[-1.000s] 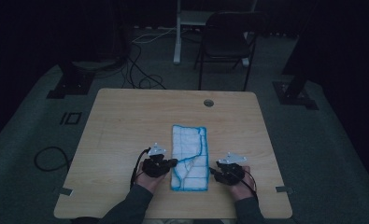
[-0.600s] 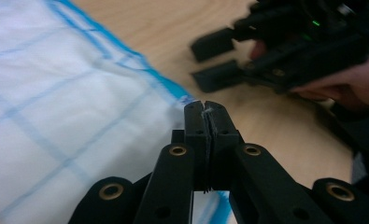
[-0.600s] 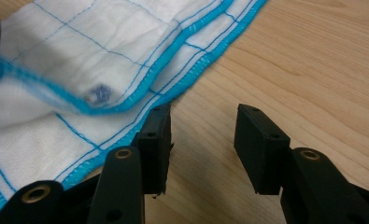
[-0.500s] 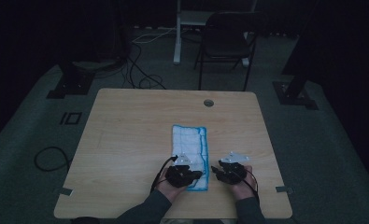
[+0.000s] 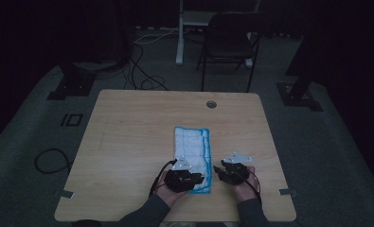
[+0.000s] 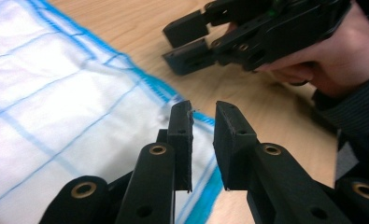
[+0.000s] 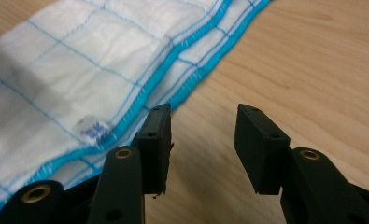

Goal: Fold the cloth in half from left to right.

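Left gripper view: cloth (image 6: 56, 107) corner seemingly just beyond parted left tongs (image 6: 203, 112)

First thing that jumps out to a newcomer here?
The white cloth with blue edging, folded into a long strip on the pale wooden table, bright against the dark room. Then the two black grippers at its near end: the left gripper over the cloth's corner, the right gripper open beside its edge.
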The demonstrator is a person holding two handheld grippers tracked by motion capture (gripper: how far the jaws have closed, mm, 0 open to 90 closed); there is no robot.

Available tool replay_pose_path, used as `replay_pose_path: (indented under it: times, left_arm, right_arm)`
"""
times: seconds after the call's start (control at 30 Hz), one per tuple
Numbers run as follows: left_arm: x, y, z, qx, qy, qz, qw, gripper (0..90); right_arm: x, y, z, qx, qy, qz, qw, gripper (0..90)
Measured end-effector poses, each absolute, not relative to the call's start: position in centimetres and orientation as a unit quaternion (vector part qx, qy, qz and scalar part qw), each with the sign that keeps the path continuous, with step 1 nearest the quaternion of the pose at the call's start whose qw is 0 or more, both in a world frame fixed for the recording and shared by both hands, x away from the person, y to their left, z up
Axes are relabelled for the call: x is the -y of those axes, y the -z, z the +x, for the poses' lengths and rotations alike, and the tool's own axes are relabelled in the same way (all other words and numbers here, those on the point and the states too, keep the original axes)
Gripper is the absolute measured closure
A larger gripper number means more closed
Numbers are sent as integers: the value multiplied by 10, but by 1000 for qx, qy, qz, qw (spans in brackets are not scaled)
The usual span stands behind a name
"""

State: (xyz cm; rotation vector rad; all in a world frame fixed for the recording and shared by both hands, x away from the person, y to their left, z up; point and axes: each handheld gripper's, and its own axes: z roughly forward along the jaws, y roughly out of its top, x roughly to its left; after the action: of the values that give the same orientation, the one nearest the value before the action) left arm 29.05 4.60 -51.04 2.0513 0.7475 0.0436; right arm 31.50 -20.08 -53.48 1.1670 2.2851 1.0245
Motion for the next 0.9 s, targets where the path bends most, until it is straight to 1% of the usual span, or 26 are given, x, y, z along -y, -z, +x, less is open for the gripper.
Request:
replay_pose_path:
  times: [0.3,0.6,0.9]
  left_arm:
    - [-71,518,296,-330,-57,833,440,773]
    - [-86,529,296,-349,-66,834,423,766]
    - [-91,535,295,-353,-66,837,412,766]
  right_arm:
    - [185,525,330,-807,-375,407,204,592]
    - [175,523,350,-803,-382,409,206,623]
    - [163,519,388,-792,-390,422,206,667]
